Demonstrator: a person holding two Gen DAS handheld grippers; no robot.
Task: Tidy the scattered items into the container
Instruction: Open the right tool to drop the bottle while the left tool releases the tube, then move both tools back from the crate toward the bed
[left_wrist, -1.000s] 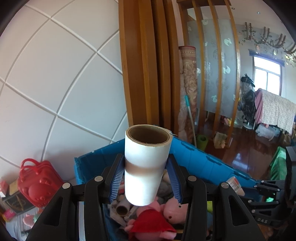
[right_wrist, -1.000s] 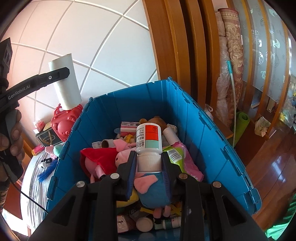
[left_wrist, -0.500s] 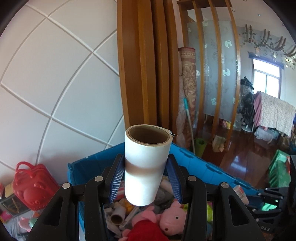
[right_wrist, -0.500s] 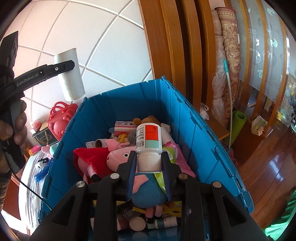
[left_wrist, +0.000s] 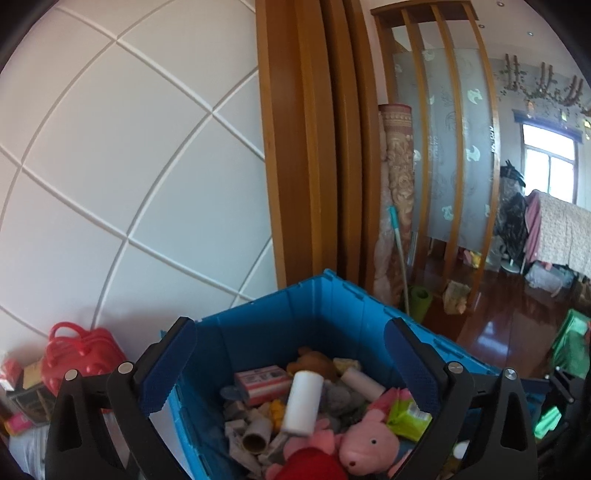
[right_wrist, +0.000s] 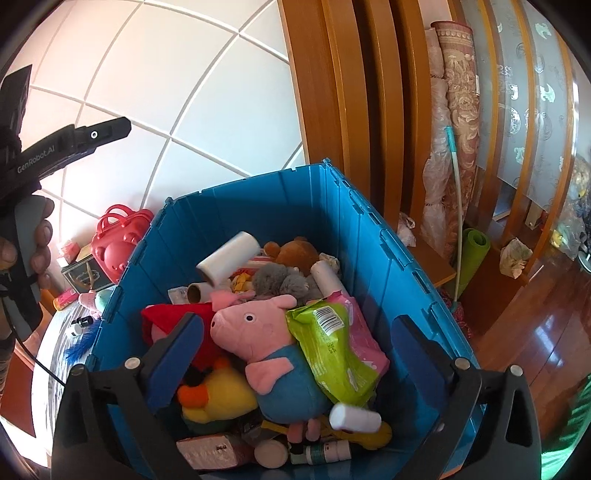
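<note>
The blue plastic crate (left_wrist: 280, 325) (right_wrist: 258, 206) holds several toys and packets. My left gripper (left_wrist: 291, 369) is open above its near-left side, and also shows in the right wrist view (right_wrist: 110, 129). The white paper roll (left_wrist: 303, 402) (right_wrist: 227, 258) is loose, blurred, tilted over the heap in the crate. My right gripper (right_wrist: 299, 350) is open over the crate's near end. The white bottle (right_wrist: 354, 417) lies blurred on its side at the near end, beside the pink pig plush (right_wrist: 258, 332) and a green packet (right_wrist: 328, 343).
A red toy case (left_wrist: 81, 354) (right_wrist: 118, 243), small boxes and small toys sit left of the crate. Wooden posts (left_wrist: 314, 147), a rolled rug (left_wrist: 399, 184) and a mop (right_wrist: 458, 221) stand behind and right. Glossy wood floor (right_wrist: 535, 332) lies at right.
Both grippers opened. The white roll left the left gripper and dropped into the crate. The white bottle left the right gripper and now lies at the crate's near end.
</note>
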